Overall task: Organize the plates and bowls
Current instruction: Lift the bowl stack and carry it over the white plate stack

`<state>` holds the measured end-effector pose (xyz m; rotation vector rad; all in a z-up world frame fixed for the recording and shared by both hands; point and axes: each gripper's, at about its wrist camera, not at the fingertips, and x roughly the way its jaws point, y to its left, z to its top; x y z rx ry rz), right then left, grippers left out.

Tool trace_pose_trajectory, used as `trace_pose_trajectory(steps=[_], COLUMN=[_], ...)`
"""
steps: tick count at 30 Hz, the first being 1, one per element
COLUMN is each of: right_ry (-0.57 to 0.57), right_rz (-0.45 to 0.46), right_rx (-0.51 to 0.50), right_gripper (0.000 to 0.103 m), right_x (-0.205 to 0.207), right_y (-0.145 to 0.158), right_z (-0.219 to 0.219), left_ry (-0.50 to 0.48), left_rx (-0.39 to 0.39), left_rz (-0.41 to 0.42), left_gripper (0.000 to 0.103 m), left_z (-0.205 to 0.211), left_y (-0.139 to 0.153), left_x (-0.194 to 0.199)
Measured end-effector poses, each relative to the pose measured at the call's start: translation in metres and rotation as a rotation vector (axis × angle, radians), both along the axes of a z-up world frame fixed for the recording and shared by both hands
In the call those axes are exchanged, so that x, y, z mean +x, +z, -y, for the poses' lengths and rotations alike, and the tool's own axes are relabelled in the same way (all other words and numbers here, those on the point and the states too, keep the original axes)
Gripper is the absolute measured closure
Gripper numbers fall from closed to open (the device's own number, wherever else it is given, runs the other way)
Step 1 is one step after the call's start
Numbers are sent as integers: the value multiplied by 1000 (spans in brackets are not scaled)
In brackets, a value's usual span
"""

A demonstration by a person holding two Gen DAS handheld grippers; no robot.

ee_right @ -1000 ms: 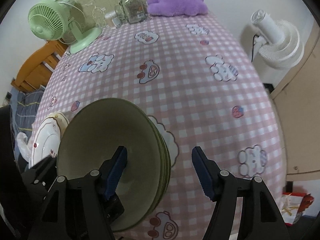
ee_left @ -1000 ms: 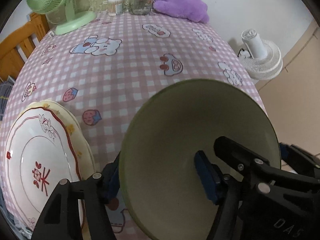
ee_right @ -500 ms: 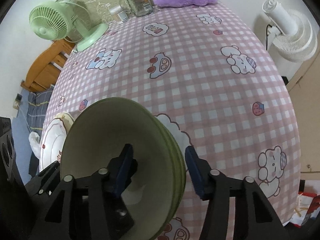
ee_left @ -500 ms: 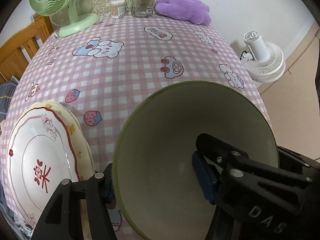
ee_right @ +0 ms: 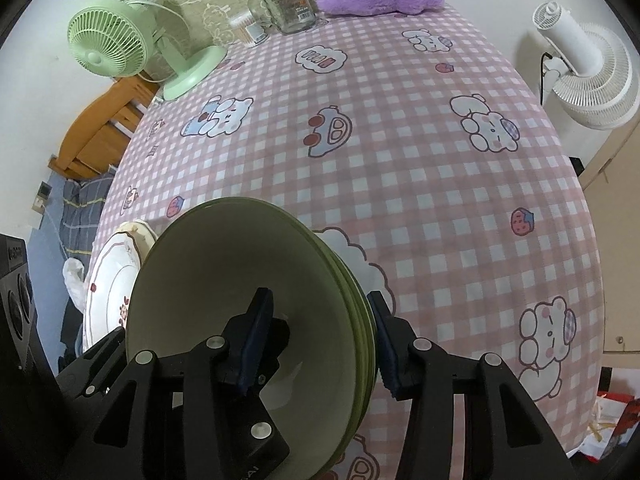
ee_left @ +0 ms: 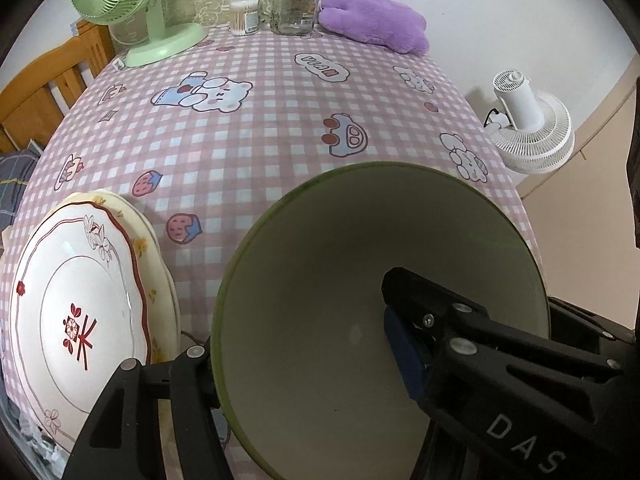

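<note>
The green bowls (ee_right: 248,320) sit nested at 6 o'clock in both views, and they hide much: the left tongs (ee_left: 304,360) have one finger outside the stack's left wall, its pad tucked out of sight behind the rim, and the other finger reaching inside, so whether the pads press on the wall cannot be told. How many bowls are nested is hard to count; a few rims show edge-on in the right wrist view. The right tongs (ee_right: 320,344) straddle the stack's right wall, one blue pad inside against the inner bowl, the other against the outer rims; their jaws have just been closing and now grip the wall, partly open around it.

At 8 o'clock the stacked plates (ee_left: 80,308) lie on the desk (ee_left: 280,140), just beside the bowls, cut off at the frame's lower left. Towards 11 o'clock stands a green fan (ee_left: 132,8); at 12 o'clock a glass jar (ee_left: 296,0) and a purple plush (ee_left: 372,20). At 2 o'clock, off the desk, is a white fan (ee_left: 528,128).
</note>
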<state>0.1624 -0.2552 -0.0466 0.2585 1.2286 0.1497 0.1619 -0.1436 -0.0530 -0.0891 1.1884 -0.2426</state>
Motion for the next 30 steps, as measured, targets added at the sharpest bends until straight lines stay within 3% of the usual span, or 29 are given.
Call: trace_pose_trajectory(steps=[5,14,30], right_ry=[-2,1,-41], right_rz=[-17,24,87], right_rx=[14,-6,-21], right_gripper=[52,52,52], right_x=[1,-4,-24], right_y=[5,42,77], right_z=[2,-8,-89], left_ry=[6,23,-9], left_rx=[-8,-39,-64], left_rz=[-9,26,78], left_gripper=[39,39,39], left_z=[0,-15,-103], left_y=[10,44,74], left_x=[-1,-7,-23])
